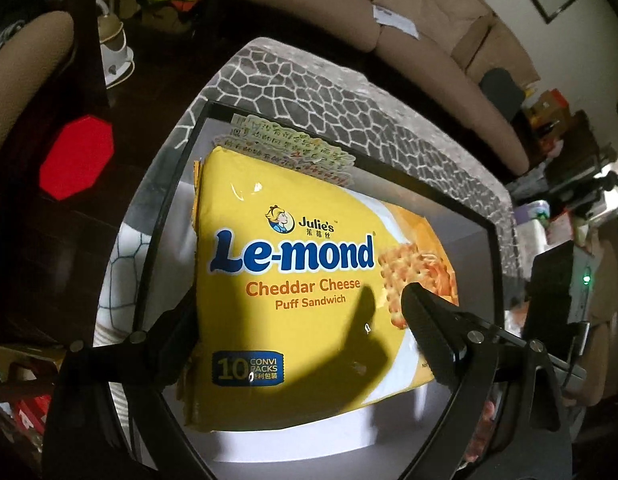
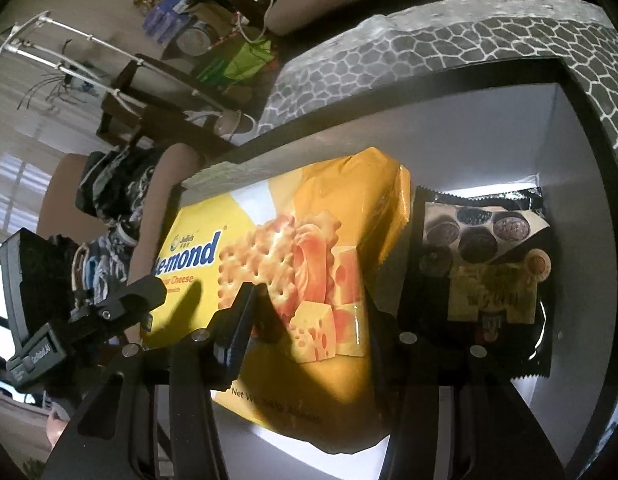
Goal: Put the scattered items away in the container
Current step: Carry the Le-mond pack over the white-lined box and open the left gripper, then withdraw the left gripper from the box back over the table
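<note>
**Both grippers clamp the cracker pack in the box**

The left gripper [image 1: 301, 320] and right gripper [image 2: 309, 320] each pinch the yellow cracker pack [image 1: 301, 264], low inside the black-rimmed box [image 1: 493, 264]. Only the right wrist view shows a dark snack packet [image 2: 485, 264] beside it.

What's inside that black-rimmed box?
The box holds a yellow cracker pack, a dark snack packet beside it, and a paper-like sheet behind. Whatever lies beneath is covered.
</note>
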Action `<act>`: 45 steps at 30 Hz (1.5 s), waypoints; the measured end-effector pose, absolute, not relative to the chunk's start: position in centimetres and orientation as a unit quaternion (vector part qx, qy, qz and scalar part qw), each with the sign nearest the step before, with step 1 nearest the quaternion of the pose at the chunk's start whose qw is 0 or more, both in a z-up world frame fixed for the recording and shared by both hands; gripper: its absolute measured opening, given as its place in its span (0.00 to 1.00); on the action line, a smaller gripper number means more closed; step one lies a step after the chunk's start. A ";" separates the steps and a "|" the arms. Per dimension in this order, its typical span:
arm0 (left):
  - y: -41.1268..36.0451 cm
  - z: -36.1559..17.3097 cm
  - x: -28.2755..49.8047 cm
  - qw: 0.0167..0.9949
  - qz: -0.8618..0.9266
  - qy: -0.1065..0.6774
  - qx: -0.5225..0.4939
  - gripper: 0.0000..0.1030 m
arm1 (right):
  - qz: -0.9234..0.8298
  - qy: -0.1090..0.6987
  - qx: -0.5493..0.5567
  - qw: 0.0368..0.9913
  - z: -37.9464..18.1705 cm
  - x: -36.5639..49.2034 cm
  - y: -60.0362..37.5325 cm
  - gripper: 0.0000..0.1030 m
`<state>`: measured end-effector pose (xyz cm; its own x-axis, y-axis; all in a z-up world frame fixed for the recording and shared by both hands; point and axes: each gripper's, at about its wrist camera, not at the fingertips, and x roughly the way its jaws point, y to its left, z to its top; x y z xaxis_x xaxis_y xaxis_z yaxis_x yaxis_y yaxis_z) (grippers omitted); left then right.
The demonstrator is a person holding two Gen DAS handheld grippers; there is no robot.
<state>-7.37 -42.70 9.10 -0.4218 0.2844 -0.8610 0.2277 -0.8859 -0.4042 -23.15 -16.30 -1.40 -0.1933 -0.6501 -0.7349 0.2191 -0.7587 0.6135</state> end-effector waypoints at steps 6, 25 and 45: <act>-42.4 8.4 -8.8 -0.001 0.813 -0.207 -0.544 0.91 | -0.751 -0.172 0.571 0.283 -2.1 -23.6 -17.4 0.49; -38.4 6.4 -9.8 -0.044 0.812 -0.078 -0.577 0.69 | -0.757 -0.152 0.582 0.255 -3.7 -23.5 -17.2 0.44; -38.7 7.2 -4.3 0.025 0.730 -0.134 -0.670 0.93 | -0.716 0.134 0.618 0.295 -2.7 -16.4 -20.3 0.56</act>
<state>-4.34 -38.69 7.24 -0.1015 0.2165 -0.9710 0.1437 -0.9626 -0.2297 -16.44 -20.26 -2.65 -0.0614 -0.2559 -0.9648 0.5885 -0.7900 0.1721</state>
